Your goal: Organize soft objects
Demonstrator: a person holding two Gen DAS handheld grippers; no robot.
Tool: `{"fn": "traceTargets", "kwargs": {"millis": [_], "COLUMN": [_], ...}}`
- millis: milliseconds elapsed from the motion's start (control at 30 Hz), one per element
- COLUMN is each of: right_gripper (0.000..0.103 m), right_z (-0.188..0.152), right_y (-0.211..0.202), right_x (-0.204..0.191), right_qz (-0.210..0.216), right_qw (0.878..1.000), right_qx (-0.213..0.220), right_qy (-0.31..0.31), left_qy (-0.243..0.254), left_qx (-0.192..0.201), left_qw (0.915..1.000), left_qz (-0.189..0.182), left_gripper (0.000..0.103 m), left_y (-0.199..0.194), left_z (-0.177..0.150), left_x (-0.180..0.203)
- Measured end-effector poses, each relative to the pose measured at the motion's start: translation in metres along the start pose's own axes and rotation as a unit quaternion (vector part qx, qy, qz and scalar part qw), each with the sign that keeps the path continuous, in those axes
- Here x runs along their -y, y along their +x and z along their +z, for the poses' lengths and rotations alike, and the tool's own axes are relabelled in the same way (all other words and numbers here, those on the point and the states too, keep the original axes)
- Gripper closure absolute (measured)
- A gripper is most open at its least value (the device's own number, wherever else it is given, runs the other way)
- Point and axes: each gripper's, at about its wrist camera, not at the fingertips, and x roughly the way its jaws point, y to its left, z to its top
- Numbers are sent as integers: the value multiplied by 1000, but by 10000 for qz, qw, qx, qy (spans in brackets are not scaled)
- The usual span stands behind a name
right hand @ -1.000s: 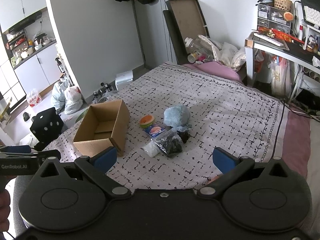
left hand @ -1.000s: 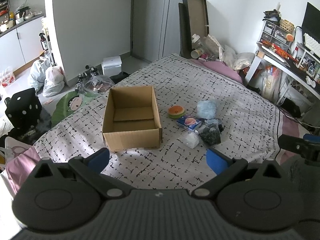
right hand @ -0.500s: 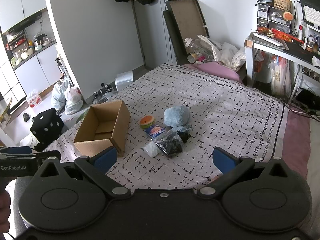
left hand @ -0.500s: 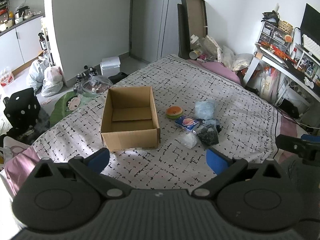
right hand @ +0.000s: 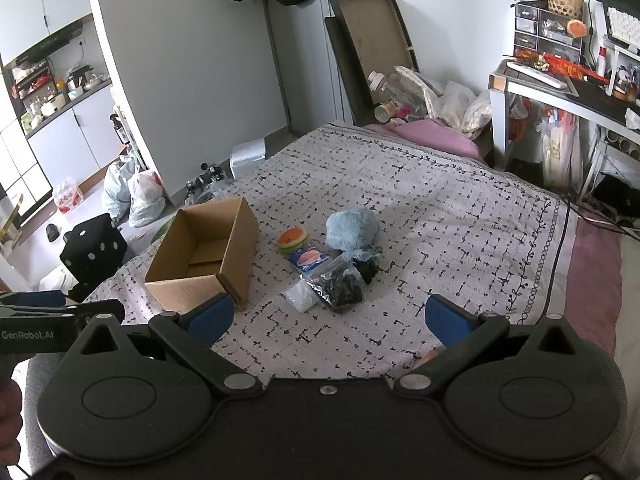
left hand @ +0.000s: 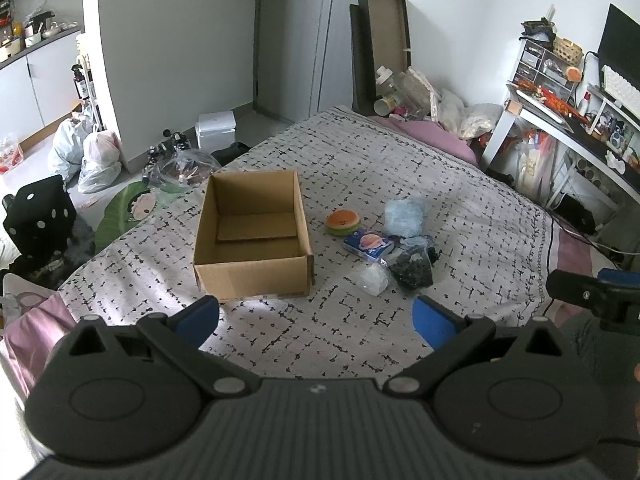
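A: Position check. Where are the grippers sitting?

B: Left gripper is hovering over the near edge of the bed, fingers spread wide, nothing between the blue pads. Right gripper is doing the same: fingers released, well apart, holding nothing.

A: And the soft objects?

B: All lying in one loose cluster on the patterned blanket, to the right of the cardboard box. The burger-shaped plush is sitting nearest the box but apart from it. The fluffy light-blue item is resting just beside the plush, farther right. The blue packet is lying in front of those two, touching or nearly touching both.

A: Anything closer to the grippers?

B: The clear bag of dark material and the small white bag are lying side by side at the near end of the cluster. A dark bundle is peeking out behind the clear bag in the right view; cannot tell what it is.

A: The box?

B: Standing upright, top open, only a loose cardboard flap showing inside. Both grippers are hanging well short of it and of the cluster.
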Motion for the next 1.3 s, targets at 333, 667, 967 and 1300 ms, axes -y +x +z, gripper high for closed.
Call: {"fn": "traceTargets", "kwargs": {"millis": [333, 667, 967, 1300], "right_gripper": [0, 0, 0, 0], "right_z": [0, 4, 11, 18], "right_y": [20, 49, 80, 119], "right_x": [6, 21, 36, 49], "right_qz": [55, 47, 128, 223], "right_qw": [9998, 9989, 9967, 9909], "right_qx": [-180, -381, -603, -901], "right_qy": [7, 263, 537, 978], "left_qy": [24, 36, -38, -125], "left_qx": [-128, -172, -186, -291], "left_qw": [9999, 9998, 9995, 9988], "left_qz": [-42, -106, -239, -369], "left_gripper": [1, 1, 2, 3], "left_y": [22, 48, 75, 111], "left_z": [3, 8, 16, 19], "left_x": [8, 12, 18, 24]}}
